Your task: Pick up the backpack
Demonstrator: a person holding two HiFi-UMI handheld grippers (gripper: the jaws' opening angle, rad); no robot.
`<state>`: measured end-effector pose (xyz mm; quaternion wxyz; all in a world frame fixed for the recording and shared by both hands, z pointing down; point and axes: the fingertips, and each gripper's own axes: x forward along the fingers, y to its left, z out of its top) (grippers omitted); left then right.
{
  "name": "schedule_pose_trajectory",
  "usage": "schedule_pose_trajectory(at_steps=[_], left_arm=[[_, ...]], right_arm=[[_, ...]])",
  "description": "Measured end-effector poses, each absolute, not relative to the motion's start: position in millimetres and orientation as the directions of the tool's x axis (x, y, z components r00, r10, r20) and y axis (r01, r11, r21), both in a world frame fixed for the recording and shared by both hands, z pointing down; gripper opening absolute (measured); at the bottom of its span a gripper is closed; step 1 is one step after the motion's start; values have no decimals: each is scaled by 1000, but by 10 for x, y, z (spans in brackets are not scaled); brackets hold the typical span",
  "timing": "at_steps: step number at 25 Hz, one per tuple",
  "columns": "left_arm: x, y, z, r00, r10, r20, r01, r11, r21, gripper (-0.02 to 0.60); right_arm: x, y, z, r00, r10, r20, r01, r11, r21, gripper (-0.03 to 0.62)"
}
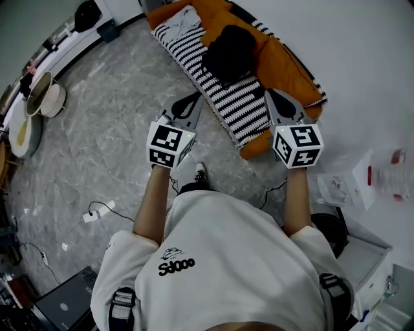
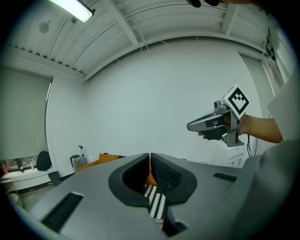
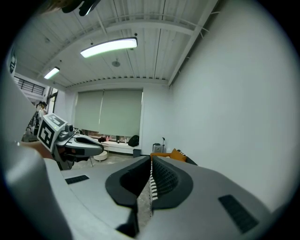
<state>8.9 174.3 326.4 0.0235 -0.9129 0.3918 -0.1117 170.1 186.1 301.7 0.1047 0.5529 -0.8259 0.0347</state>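
The black backpack point(image 1: 229, 52) lies on a black-and-white striped mattress point(image 1: 236, 106) with orange cushions point(image 1: 281, 64), on the floor by the white wall. My left gripper point(image 1: 195, 98) is held in the air short of the mattress's near edge, jaws together and empty. My right gripper point(image 1: 270, 94) hovers over the mattress's near right corner, also shut and empty. Both point toward the backpack, which sits beyond and between the tips. Each gripper view shows the other gripper: the right gripper point(image 2: 191, 125) and the left gripper point(image 3: 100, 148). In both gripper views the backpack is hidden.
A person's shoe point(image 1: 200, 173) stands on the grey marble floor. A power strip with cable point(image 1: 92, 215) and a laptop point(image 1: 65, 300) lie at lower left. Bowls point(image 1: 44, 96) sit at the left edge, a white box point(image 1: 354, 181) at right, a dark bag point(image 1: 85, 14) at top left.
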Motion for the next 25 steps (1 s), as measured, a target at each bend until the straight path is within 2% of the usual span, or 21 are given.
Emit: schedule_pose_trajectory(at_steps=[25], left_arm=[[-451,-523,3473,728,-653,208,-648,-755,-100,26]], right_arm=[[1158,-391,3177,-323,-917,236,-943,333,2,36]])
